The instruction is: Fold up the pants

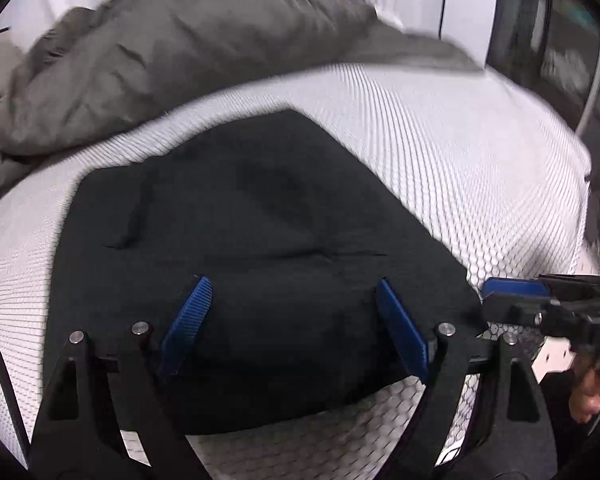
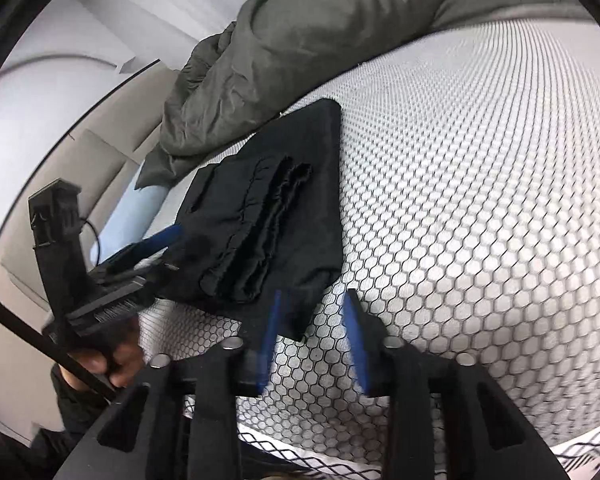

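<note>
A rumpled grey duvet [image 1: 172,60] is heaped along the far side of the bed [image 1: 440,152], its edge lying just beside the far corner of the pants [image 2: 276,216]. The bed cover is white with a black honeycomb print. Beyond the bed's far right corner stand a white panel and dark furniture, too blurred to make out. No writing or label can be read anywhere.

The black pants lie folded into a thick, squarish bundle on the bed, with stacked ruffled edges showing on top in the right wrist view.

The left hand-held gripper [image 1: 292,324] has its blue fingers spread wide, poised over the near edge of the bundle and pinching nothing. The right hand-held gripper [image 2: 314,340] sits at the bundle's near right corner, fingers partly apart, holding nothing; whether one finger touches the cloth cannot be told.
</note>
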Action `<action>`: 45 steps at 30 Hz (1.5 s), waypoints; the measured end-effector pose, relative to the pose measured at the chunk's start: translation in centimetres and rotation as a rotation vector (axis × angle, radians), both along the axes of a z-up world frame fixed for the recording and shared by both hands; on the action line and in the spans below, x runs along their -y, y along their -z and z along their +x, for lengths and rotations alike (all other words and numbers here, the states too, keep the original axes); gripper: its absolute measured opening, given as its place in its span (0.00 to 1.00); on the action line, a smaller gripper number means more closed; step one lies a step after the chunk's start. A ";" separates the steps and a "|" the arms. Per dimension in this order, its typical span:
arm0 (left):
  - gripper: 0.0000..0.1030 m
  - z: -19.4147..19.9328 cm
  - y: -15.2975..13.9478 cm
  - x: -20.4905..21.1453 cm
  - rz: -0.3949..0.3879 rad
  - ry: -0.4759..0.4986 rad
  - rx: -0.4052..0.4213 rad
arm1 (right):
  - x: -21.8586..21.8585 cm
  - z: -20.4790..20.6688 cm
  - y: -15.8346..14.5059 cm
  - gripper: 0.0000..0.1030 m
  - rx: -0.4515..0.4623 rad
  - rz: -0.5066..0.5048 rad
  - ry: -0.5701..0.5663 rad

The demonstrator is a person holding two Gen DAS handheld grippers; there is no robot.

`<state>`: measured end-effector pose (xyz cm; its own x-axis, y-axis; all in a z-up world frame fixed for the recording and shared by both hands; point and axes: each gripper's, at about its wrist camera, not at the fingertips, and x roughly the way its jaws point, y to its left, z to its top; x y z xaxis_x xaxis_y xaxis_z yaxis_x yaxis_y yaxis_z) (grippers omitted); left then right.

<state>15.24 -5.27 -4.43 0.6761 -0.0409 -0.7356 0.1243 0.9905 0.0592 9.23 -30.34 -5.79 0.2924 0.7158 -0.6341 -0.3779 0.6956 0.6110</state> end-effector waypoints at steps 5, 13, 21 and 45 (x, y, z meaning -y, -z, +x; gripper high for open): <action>0.81 1.0 0.2 0.4 -0.090 -0.032 -0.050 | -1.1 0.9 1.3 0.40 -0.043 0.014 0.015; 0.81 4.8 -1.3 3.9 -0.042 -0.033 -0.038 | -0.5 -0.4 0.8 0.40 -0.021 0.022 0.005; 0.84 6.0 2.0 3.7 -0.054 -0.069 -0.066 | -2.6 0.9 1.8 0.03 -0.026 0.027 0.009; 0.85 -2.9 -3.4 -17.1 -0.092 -0.415 0.102 | -5.4 9.5 -0.1 0.50 0.024 -0.075 -0.047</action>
<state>12.35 11.85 -1.05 0.7180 0.1870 -0.6704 -0.2870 0.9571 -0.0405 18.75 -24.98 -5.67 0.2755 0.6796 -0.6799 -0.4251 0.7205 0.5479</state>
